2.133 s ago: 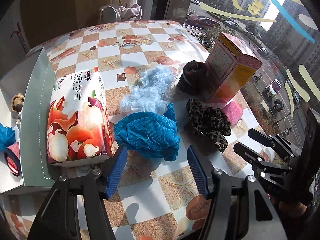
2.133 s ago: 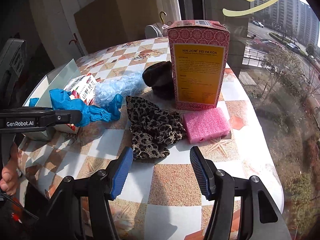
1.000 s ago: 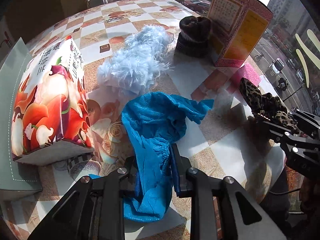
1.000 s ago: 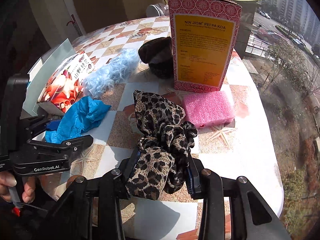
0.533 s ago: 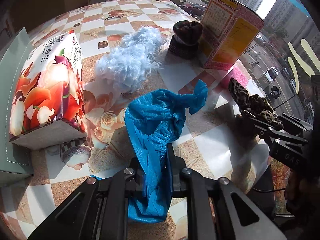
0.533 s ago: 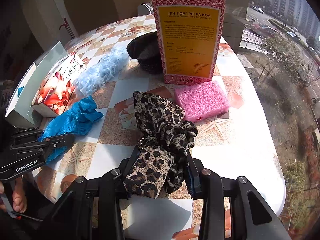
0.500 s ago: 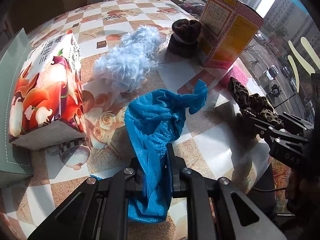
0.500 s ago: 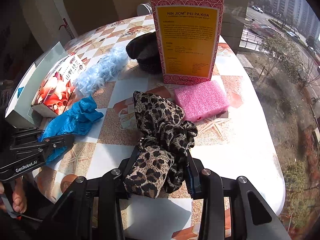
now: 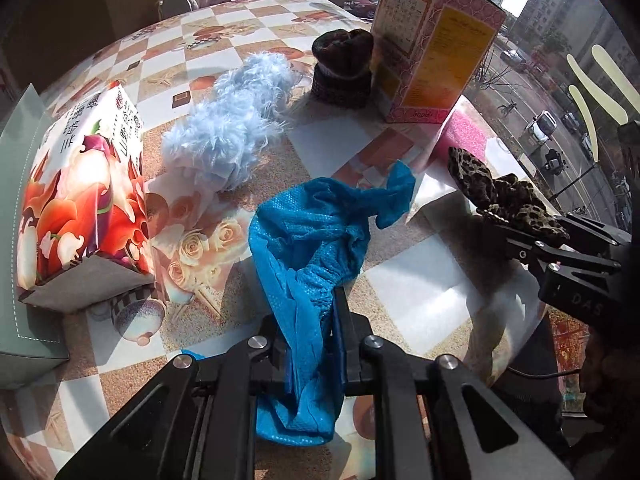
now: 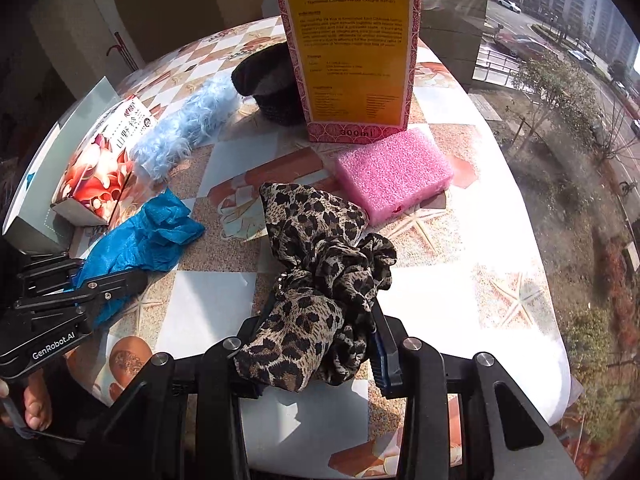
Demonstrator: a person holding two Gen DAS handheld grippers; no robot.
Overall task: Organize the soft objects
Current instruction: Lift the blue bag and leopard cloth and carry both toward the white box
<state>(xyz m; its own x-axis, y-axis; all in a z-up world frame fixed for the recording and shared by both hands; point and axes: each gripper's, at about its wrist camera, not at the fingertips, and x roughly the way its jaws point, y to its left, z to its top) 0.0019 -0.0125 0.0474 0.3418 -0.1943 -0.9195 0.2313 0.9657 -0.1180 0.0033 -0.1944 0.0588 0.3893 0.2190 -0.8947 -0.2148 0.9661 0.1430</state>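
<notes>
- The left gripper (image 9: 308, 336) has its jaws closed tight on the blue cloth (image 9: 316, 240). The cloth is bunched between them, hangs out below them, and spreads forward over the table (image 9: 420, 280).
- In the right wrist view, the left gripper (image 10: 86, 280) sits at about 8 o'clock, with the blue cloth (image 10: 140, 240) coming out toward the middle of the table (image 10: 460, 280).
- The right gripper (image 10: 316, 348) has its jaws partly closed, gripping the leopard-print fabric (image 10: 320, 248). The fabric fills the gap between the jaws and stretches forward toward 12 o'clock.
- In the left wrist view, the right gripper (image 9: 516, 228) is at about 3 o'clock, with the leopard-print fabric (image 9: 500, 196) in its tips.
- The pink sponge (image 10: 394, 170) lies on the table just beyond the leopard fabric, right in front of the tall pink and yellow box (image 10: 348, 52), which stands upright at 12 o'clock.
- The dark knitted item (image 10: 268, 84) stands just beside the box, on its 9 o'clock side.
- The light blue fluffy item (image 9: 232, 124) lies between the dark knitted item and the tissue pack (image 9: 80, 196), which is at 9 o'clock in the left view.
- A grey-green box (image 9: 20, 240) is against the tissue pack, at the left edge.
</notes>
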